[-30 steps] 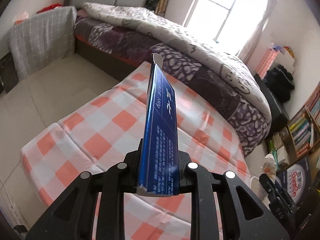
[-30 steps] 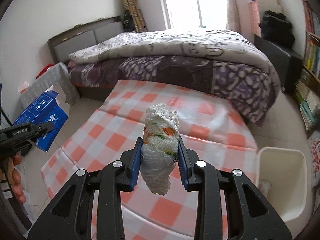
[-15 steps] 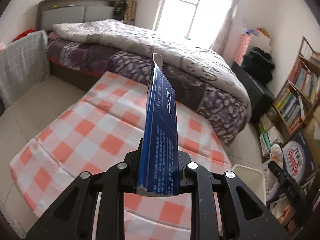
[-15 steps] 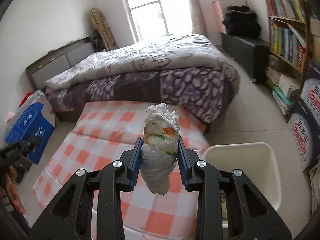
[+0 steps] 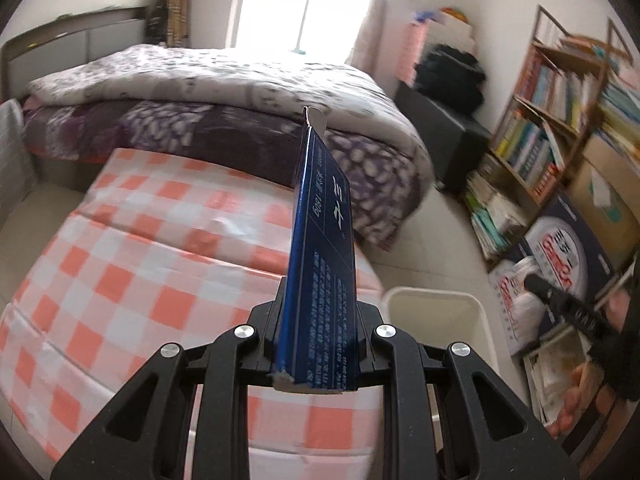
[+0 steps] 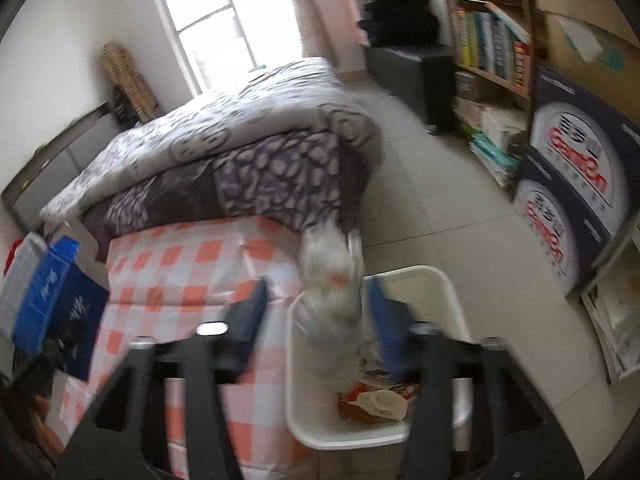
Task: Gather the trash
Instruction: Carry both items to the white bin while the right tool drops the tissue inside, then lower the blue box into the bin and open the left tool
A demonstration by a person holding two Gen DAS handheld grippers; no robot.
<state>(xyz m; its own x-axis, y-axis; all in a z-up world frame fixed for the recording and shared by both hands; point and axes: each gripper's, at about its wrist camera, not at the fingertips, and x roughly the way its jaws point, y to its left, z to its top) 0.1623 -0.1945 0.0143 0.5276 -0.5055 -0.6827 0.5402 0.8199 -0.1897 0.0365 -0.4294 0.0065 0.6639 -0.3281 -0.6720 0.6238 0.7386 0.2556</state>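
Drop step: right gripper [image 6: 316,312] fingers opening, white wad [image 6: 332,280] loose between them over the bin [image 6: 452,288]; left gripper [image 5: 316,340] clenched on blue carton [image 5: 320,280], which likely goes binward next.

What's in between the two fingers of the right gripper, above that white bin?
A crumpled white wad of tissue, blurred, hangs between the opening jaws of the right gripper over the white bin, which already holds some wrappers. The right wrist view shows it.

A bright window [image 5: 276,4] lights white walls; a quilted bed [image 5: 224,92] stands on pale tile floor [image 6: 452,208], a bookshelf [image 5: 548,120] stands nearby.
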